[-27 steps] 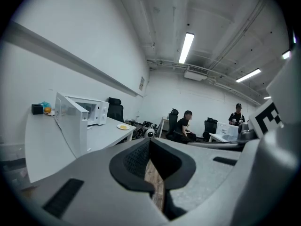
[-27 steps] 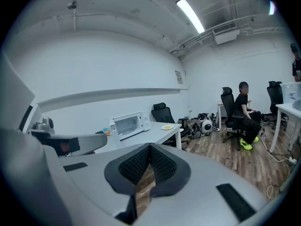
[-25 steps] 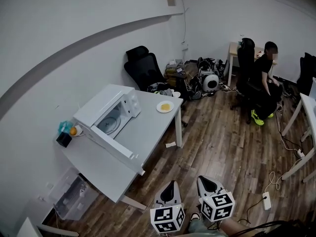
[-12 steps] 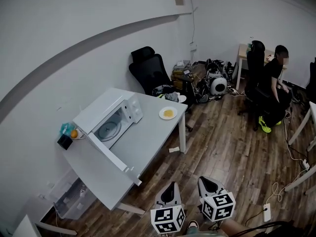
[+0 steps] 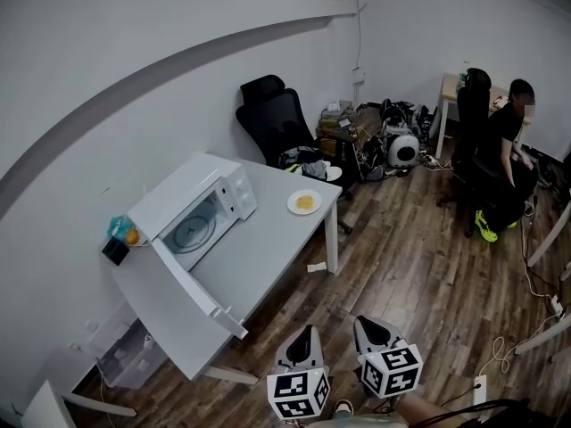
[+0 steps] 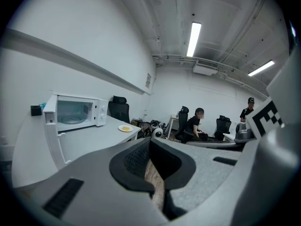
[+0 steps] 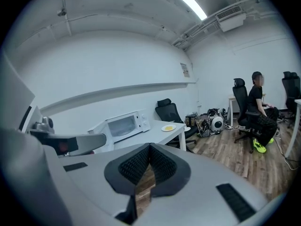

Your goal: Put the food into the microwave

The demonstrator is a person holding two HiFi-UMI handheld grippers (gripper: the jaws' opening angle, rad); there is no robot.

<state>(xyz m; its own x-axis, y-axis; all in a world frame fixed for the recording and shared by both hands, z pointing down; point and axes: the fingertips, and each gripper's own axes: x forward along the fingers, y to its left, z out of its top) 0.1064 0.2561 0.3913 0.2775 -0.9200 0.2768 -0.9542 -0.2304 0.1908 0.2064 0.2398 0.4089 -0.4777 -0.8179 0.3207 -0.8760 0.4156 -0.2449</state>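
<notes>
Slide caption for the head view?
Microwave open, food plate on table; left gripper and right gripper shut, empty.

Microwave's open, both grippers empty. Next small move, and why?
Likely step up to the table and bring the right gripper toward the plate of food, opening its jaws. It and the left gripper are shut, empty and well short of the table. The microwave already stands open, and the plate sits untouched near it.

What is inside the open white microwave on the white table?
Only a round glass turntable shows, no food. The top of the white microwave covers the cavity's upper part.
</notes>
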